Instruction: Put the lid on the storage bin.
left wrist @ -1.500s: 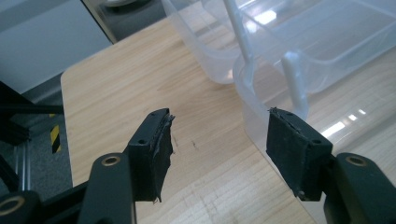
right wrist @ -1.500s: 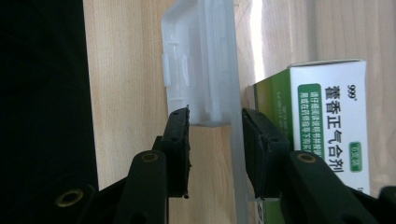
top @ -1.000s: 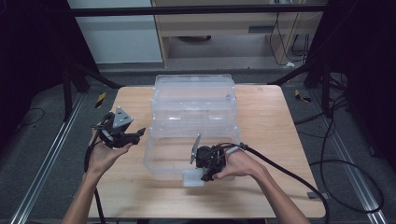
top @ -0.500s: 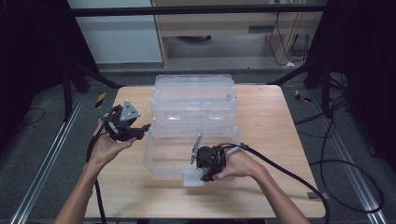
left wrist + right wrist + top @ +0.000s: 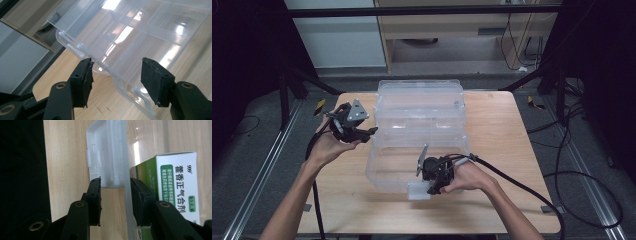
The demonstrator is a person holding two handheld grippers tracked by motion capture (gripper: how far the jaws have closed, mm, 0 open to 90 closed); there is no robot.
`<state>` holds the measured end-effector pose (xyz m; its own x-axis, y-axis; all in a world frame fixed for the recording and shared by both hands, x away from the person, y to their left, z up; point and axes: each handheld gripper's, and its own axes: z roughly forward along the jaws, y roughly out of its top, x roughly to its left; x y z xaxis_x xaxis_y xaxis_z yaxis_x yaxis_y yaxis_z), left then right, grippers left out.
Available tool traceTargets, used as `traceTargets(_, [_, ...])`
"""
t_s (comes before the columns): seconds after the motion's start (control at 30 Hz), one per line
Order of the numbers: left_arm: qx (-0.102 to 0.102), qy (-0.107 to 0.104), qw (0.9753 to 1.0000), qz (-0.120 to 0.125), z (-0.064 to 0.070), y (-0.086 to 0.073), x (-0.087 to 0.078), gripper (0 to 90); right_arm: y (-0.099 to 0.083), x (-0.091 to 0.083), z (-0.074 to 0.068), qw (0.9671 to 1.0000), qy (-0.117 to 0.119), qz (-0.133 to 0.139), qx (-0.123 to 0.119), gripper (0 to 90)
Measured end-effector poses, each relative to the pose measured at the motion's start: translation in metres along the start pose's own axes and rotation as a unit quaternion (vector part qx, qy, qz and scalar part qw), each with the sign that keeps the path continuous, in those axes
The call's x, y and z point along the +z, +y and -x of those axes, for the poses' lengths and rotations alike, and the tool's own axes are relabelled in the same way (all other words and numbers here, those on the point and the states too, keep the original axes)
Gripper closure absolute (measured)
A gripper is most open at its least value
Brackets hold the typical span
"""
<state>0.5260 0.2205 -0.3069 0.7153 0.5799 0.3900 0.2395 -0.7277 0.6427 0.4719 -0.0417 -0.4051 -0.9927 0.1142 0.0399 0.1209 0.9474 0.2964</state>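
box's far end (image 5: 175, 182) is cut off by the right gripper view's edge, small print on it too blurry to read; the clear organizer (image 5: 140, 37) runs off the left gripper view's top and right edges

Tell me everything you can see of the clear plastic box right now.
The clear plastic box is a see-through container standing on the wooden table, its lid raised toward the far side. A flat latch tab juts from its near wall; the right gripper has its jaws around that tab. A green-and-white carton shows behind the wall.
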Motion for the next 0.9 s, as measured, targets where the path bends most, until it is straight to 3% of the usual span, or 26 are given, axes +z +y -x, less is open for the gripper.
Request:
traceTargets(0.2, [0.023, -0.007, 0.9997, -0.005, -0.003, 0.015, 0.007, 42.0, 0.0, 0.0, 0.0, 1.0, 0.0, 0.001, -0.001, 62.8])
traceTargets(0.37, [0.056, -0.009, 0.9983, -0.014, -0.003, 0.028, 0.011, 41.4, 0.0, 0.0, 0.0, 1.0, -0.003, 0.002, -0.004, 62.9])
traceTargets(0.53, [0.061, -0.017, 0.998, -0.002, -0.008, 0.035, 0.008, 41.2, -0.001, 0.0, -0.002, 1.0, -0.007, 0.004, -0.004, 62.9])
traceTargets(0.9, [0.089, -0.025, 0.9953, -0.028, -0.011, 0.043, 0.015, 41.6, -0.001, 0.0, -0.002, 1.0, -0.006, 0.005, -0.004, 62.9])
